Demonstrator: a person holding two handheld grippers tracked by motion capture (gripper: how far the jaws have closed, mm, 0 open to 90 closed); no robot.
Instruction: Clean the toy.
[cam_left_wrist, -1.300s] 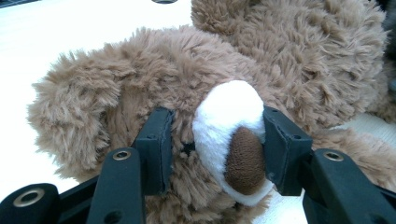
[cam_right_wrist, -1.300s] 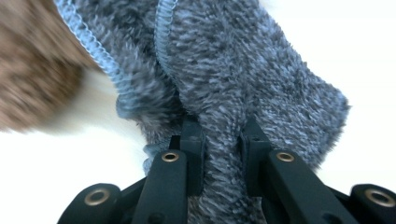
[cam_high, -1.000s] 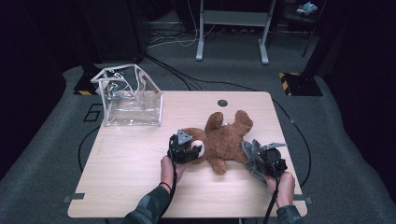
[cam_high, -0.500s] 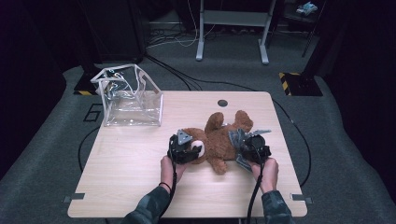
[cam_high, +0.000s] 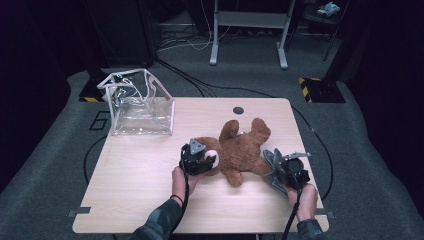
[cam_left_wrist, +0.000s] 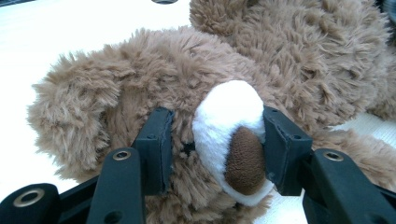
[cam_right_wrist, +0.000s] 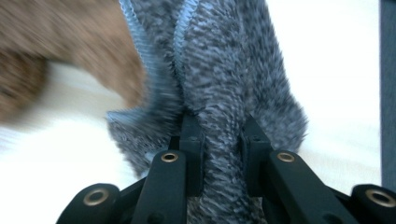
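**Plush Bear Gripped at Muzzle, Grey Garment Pinched**

Lay sprawled on the pale wooden counter (cam_high: 150, 175), right of centre: a fluffy brown teddy bear with a white muzzle (cam_high: 242, 150), head toward nine o'clock, limbs spread toward twelve and three.

Closed on the bear's head from seven o'clock: the left tongs (cam_high: 206, 161), jaws at a middling gap, pads pressed into the fur either side of the white muzzle and dark brown nose (cam_left_wrist: 243, 158) in the left gripper view. Held by a hand (cam_high: 182, 181) entering from six o'clock.

Clamped narrow on a fold of grey fuzzy zippered fabric (cam_right_wrist: 224, 93): the right tongs (cam_right_wrist: 220, 135), with zipper teeth running up from the jaws in the right gripper view. Seen from the high view at four o'clock from the bear, touching its lower end, the same grey piece (cam_high: 272, 165).

Stood at ten o'clock on the counter, well apart from the bear: a clear soft plastic bag with white-edged handles (cam_high: 140, 107), upright and open-topped.
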